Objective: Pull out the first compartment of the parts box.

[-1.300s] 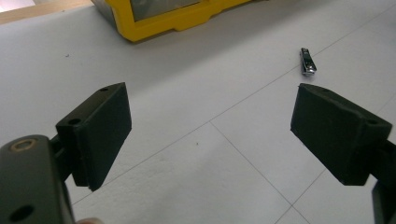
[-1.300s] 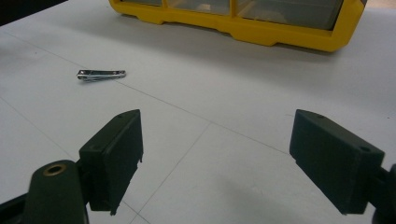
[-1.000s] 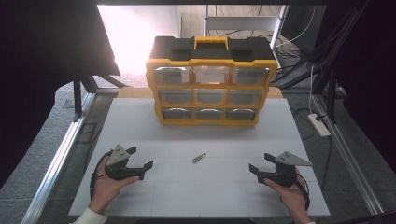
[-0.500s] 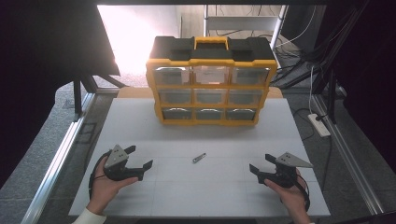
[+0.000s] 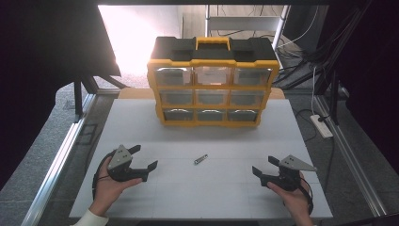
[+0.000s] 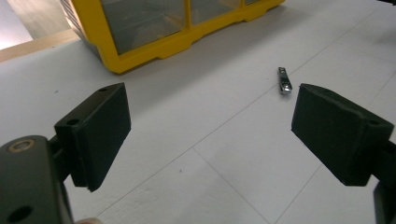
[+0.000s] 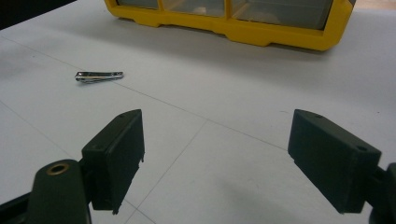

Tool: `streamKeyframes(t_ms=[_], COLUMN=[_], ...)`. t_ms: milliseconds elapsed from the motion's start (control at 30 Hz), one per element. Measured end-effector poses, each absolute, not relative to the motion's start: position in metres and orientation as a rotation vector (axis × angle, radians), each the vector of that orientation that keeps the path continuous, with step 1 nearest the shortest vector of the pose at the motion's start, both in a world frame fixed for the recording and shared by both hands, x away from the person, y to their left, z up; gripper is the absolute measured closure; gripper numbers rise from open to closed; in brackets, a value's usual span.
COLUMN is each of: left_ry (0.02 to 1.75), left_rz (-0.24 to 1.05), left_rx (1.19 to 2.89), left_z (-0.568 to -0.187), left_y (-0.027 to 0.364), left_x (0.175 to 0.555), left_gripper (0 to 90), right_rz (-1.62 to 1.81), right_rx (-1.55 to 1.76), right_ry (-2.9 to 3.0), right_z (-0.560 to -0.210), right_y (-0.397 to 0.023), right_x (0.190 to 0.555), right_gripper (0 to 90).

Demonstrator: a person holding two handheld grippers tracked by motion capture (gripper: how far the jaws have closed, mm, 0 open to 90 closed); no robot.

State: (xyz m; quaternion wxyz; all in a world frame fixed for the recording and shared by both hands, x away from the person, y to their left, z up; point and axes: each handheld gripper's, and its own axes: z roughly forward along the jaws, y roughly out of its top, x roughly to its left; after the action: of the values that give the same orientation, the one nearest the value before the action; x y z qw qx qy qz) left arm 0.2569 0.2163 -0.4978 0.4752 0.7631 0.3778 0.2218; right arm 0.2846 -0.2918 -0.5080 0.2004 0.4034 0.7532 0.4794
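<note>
— While both hands rest low on the white table [image 5: 197, 136], how do the tongs stand?

— The left gripper [image 5: 143, 157] is spread wide with nothing between its black jaws; the left gripper view shows bare table between the two pads. The right gripper [image 5: 263, 166] is likewise released, jaws far apart and empty.

— And the thing they face?

— A small silver metal nail clipper [image 5: 201, 159] lies flat on the table, roughly midway between the two grippers and apart from both. In the left gripper view the clipper [image 6: 283, 80] sits ahead, towards the right jaw; in the right gripper view it [image 7: 99, 75] lies ahead to the left.

— What stands behind it?

— A yellow plastic organiser box with a black lid and clear drawers [image 5: 212, 82], upright at the far side of the table, well apart from the clipper.

— Anything different from half a second ago?

— Hardly. The left gripper and the right gripper keep the same places and the same spread, and the clipper has not moved.
</note>
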Motion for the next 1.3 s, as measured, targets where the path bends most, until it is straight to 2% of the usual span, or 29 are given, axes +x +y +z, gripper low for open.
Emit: streamKeyframes(t_ms=[1300], left_ry=[0.814], left_rz=[0.508], left_rx=[1.9], left_z=[-0.485], left_y=[0.181], left_x=[0.27], left_gripper=[12.1], right_rz=[1.32], right_rx=[1.131], right_ry=[2.106], right_z=[-0.51], right_y=[-0.291], right_x=[0.285], right_gripper=[18.5])
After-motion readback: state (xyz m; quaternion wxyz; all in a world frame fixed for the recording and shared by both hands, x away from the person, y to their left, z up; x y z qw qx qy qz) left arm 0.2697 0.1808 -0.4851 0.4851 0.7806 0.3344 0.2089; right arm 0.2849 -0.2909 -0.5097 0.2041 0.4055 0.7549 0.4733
